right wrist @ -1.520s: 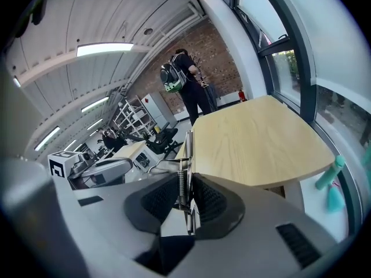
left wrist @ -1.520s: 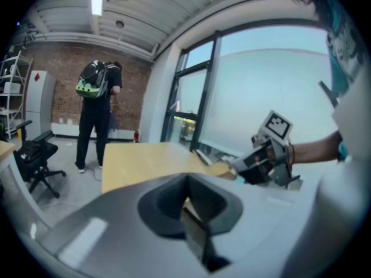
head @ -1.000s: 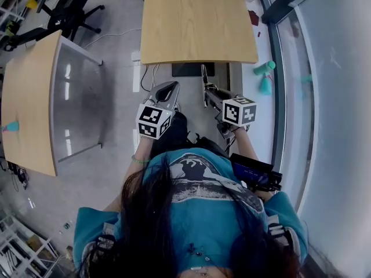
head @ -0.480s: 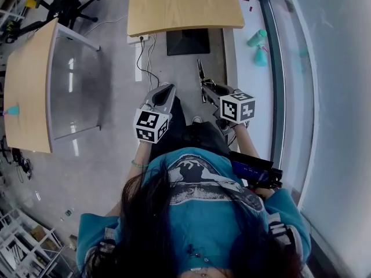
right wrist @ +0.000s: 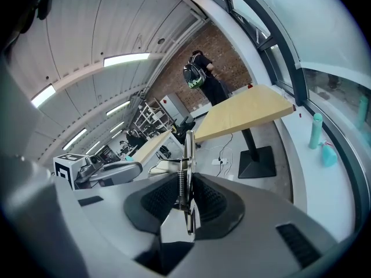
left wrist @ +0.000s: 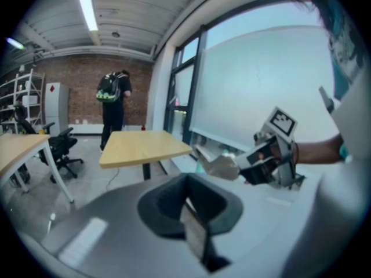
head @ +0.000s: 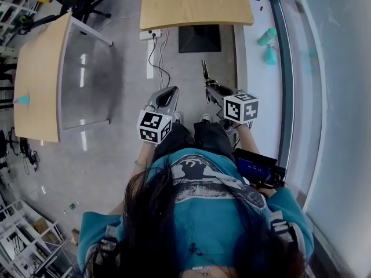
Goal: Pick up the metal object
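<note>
The metal object point(right wrist: 186, 165) is a thin flat metal tool with a small spring. It stands on edge between the ribbed pads of my right gripper point(right wrist: 185, 198), which is shut on it. In the head view its narrow tip point(head: 204, 73) sticks forward out of the right gripper point(head: 210, 91), held in the air in front of the person's body. From the left gripper view the metal object point(left wrist: 215, 165) and the right gripper point(left wrist: 272, 155) appear at the right. My left gripper point(head: 167, 92) is beside it at the left, jaws together with nothing in them point(left wrist: 191, 213).
A wooden table point(head: 194, 4) with a black base point(head: 199, 38) stands ahead; a power strip and cables point(head: 152, 35) lie beside it. A second table point(head: 40, 86) is at the left. Two teal bottles point(head: 268, 36) stand by the window. A person with a backpack point(left wrist: 113, 106) stands far off.
The table ahead has slid up and away in the head view as the person moved back. Both grippers keep their places, and the right one still holds the metal object.
</note>
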Tool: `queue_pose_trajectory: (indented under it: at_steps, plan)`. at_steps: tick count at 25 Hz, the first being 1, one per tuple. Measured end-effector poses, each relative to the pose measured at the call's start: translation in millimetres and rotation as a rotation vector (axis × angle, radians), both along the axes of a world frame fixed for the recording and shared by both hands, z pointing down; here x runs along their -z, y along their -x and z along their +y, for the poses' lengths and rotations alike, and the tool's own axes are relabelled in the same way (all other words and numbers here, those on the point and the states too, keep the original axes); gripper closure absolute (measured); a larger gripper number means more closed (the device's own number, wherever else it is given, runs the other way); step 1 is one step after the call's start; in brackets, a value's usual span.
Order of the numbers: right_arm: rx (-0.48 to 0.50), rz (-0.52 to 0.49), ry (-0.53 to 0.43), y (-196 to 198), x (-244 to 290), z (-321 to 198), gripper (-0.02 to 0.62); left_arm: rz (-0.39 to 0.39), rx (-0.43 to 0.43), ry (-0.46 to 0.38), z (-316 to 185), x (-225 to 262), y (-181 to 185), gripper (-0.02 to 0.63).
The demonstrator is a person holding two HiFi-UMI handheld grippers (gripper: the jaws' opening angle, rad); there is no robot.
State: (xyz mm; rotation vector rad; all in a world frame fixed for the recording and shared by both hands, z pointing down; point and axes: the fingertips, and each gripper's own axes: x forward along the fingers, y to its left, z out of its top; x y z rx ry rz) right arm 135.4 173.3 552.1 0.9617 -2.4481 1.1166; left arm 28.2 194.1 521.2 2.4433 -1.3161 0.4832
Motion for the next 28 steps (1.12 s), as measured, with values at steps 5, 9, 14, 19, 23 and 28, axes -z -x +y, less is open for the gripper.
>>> queue_pose_trajectory:
  at_steps: [5,9,14,19,23,28]
  plan:
    - [-0.003,-0.025,-0.001,-3,11,-10,0.506,0.005,-0.013,-0.017,-9,9,-9,0.603]
    - [-0.03,-0.054,0.01,13,17,-5,0.506,0.009,-0.027,-0.018,-3,11,9,0.603]
    - [-0.064,-0.074,0.031,36,20,9,0.506,0.021,-0.024,-0.023,3,15,39,0.603]
    - [-0.101,-0.06,0.031,76,24,34,0.506,0.041,-0.06,-0.035,22,18,82,0.603]
    - [-0.128,-0.054,0.025,91,26,44,0.506,0.05,-0.086,-0.038,30,16,99,0.603]
    - [-0.166,-0.049,0.038,93,18,61,0.506,0.058,-0.132,-0.032,43,9,100,0.603]
